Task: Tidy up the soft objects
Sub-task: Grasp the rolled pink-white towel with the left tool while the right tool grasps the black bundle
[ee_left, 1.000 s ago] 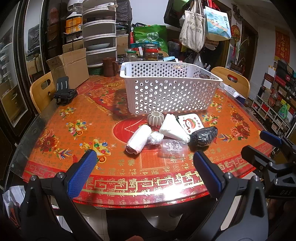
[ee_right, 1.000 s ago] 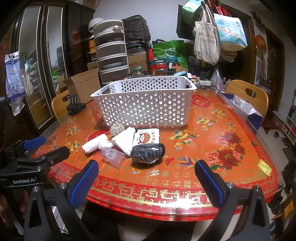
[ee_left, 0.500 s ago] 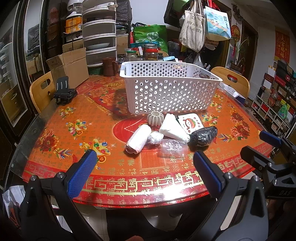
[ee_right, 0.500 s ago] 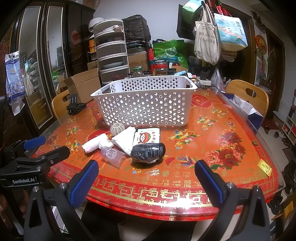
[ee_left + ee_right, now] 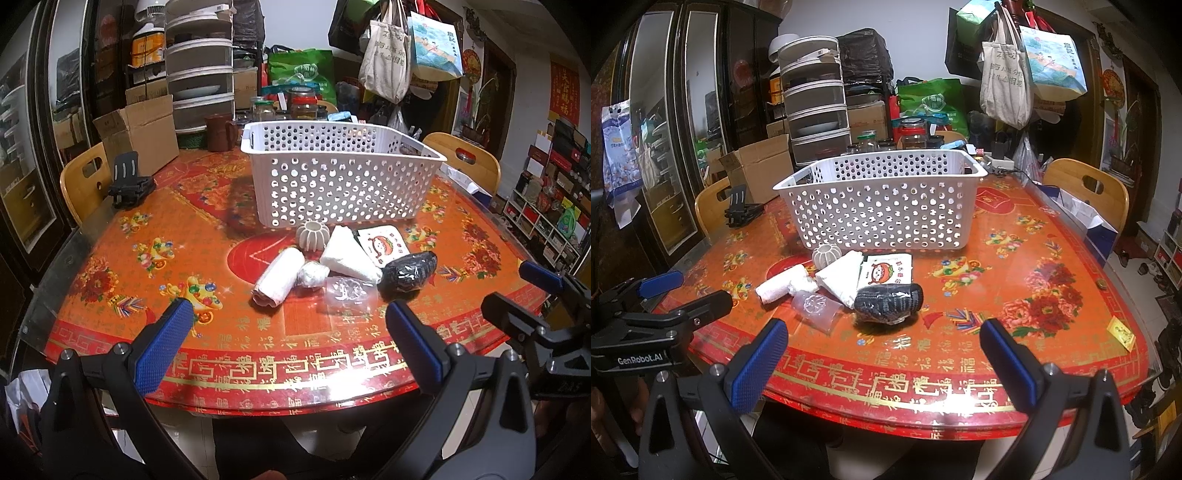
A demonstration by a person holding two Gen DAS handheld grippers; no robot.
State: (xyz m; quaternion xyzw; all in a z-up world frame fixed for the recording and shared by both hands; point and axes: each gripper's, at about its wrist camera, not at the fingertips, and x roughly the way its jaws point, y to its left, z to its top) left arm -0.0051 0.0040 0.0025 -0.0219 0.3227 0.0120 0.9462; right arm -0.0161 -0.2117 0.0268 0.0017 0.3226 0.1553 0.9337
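A white perforated basket [image 5: 343, 184] [image 5: 886, 206] stands mid-table. In front of it lie soft items: a white roll [image 5: 277, 277] [image 5: 779, 286], a small white wad [image 5: 312, 273], a white folded cloth [image 5: 349, 254] [image 5: 842, 277], a cartoon-printed packet [image 5: 382, 242] [image 5: 886, 269], a black wrapped bundle [image 5: 408, 271] [image 5: 888, 302], a clear plastic bag [image 5: 347, 291] [image 5: 816, 304] and a ribbed grey ball [image 5: 313, 236] [image 5: 826, 254]. My left gripper [image 5: 288, 339] is open and empty at the near edge. My right gripper [image 5: 882, 350] is open and empty, also at the near edge.
The table [image 5: 147, 258] has a red patterned glass-covered top. A black phone stand [image 5: 129, 184], a cardboard box [image 5: 140, 136], a brown mug [image 5: 219, 133] and jars [image 5: 295, 107] stand at the back. Wooden chairs [image 5: 1086, 188] surround the table.
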